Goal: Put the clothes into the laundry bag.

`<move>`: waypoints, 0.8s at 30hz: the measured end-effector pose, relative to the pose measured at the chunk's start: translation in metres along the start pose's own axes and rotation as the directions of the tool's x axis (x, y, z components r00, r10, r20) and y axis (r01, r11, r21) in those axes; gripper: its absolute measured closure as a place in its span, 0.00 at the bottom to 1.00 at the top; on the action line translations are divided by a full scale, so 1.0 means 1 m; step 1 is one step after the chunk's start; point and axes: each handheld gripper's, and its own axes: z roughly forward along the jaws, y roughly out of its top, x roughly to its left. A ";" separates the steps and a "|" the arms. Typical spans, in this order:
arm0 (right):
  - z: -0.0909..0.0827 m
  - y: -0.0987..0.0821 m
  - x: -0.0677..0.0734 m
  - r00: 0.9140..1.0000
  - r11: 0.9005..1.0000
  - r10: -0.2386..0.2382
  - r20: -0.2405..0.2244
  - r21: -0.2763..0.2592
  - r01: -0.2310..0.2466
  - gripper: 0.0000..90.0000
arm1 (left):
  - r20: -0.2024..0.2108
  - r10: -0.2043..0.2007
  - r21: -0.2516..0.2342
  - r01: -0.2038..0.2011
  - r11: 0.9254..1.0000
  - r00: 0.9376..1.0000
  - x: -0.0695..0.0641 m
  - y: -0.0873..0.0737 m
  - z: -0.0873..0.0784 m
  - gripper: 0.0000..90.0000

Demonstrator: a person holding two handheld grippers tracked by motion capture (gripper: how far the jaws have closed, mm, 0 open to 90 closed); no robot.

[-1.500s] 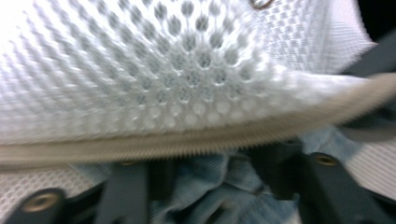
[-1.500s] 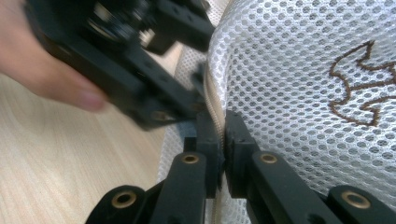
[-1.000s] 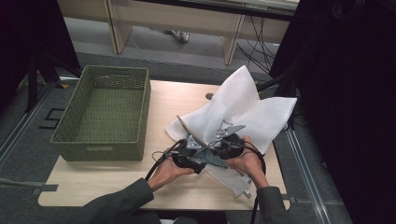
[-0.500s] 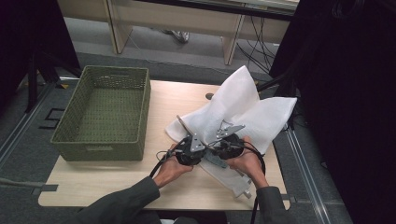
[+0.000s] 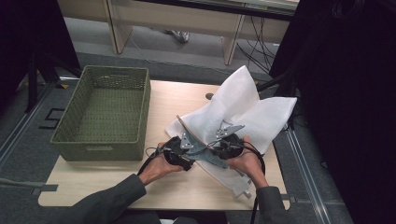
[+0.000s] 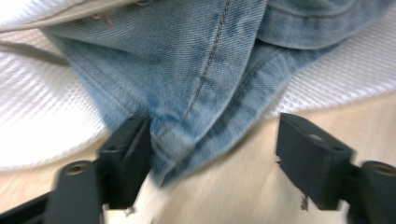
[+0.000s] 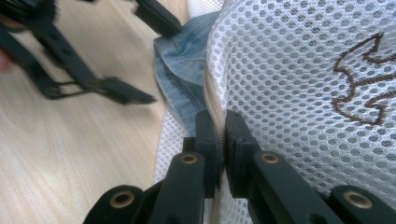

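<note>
A white mesh laundry bag (image 5: pixel 243 107) lies on the wooden table (image 5: pixel 93 182), and a corner of blue denim (image 6: pixel 196 70) sticks out of its opening. My left gripper (image 6: pixel 215 149) is open. Its jaws have just been opening, and the denim corner lies between them against the left jaw. My right gripper (image 7: pixel 222 135) is shut on the zippered edge of the mesh bag (image 7: pixel 303 70), beside the denim (image 7: pixel 182 60). In the high view both grippers, left (image 5: pixel 180 156) and right (image 5: pixel 219 149), meet at the bag's near edge.
A green woven basket (image 5: pixel 145 112) stands on the left half of the table. Bare tabletop runs along the front edge. A dark curtain hangs to the right, and desk legs and cables stand behind the table.
My left gripper has drawn slightly to the left, away from the bag's opening. The right gripper has stayed put on the bag's edge.
</note>
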 end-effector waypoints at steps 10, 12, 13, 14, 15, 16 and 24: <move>-0.001 0.000 0.002 1.000 1.000 0.013 -0.008 -0.006 -0.013 0.96 | 0.007 -0.022 -0.057 0.022 0.998 1.000 0.003 0.023 0.007 0.91; -0.001 0.001 0.001 1.000 1.000 0.006 -0.004 -0.004 -0.006 0.96 | 0.007 -0.088 -0.107 0.088 0.990 0.996 0.001 0.029 0.008 0.92; -0.001 0.001 0.001 1.000 1.000 0.000 -0.013 0.001 0.000 0.96 | 0.029 -0.136 -0.148 0.138 0.979 0.990 0.001 0.035 0.011 0.92; 0.001 0.000 0.003 1.000 1.000 0.017 -0.002 -0.008 -0.017 0.96 | 0.043 -0.163 -0.169 0.168 0.971 0.986 0.001 0.039 0.014 0.92; 0.002 0.000 0.002 1.000 1.000 0.014 0.003 -0.009 -0.014 0.96 | 0.068 -0.169 -0.170 0.178 0.969 0.983 0.000 0.043 0.018 0.92; 0.000 0.001 0.001 1.000 1.000 0.012 -0.007 0.002 -0.012 0.96 | 0.068 -0.152 -0.174 0.161 0.971 0.986 -0.003 0.045 0.022 0.92; 0.001 -0.002 -0.001 1.000 1.000 0.004 0.002 -0.016 -0.004 0.96 | 0.069 -0.110 -0.134 0.119 0.984 0.992 0.000 0.034 0.000 0.44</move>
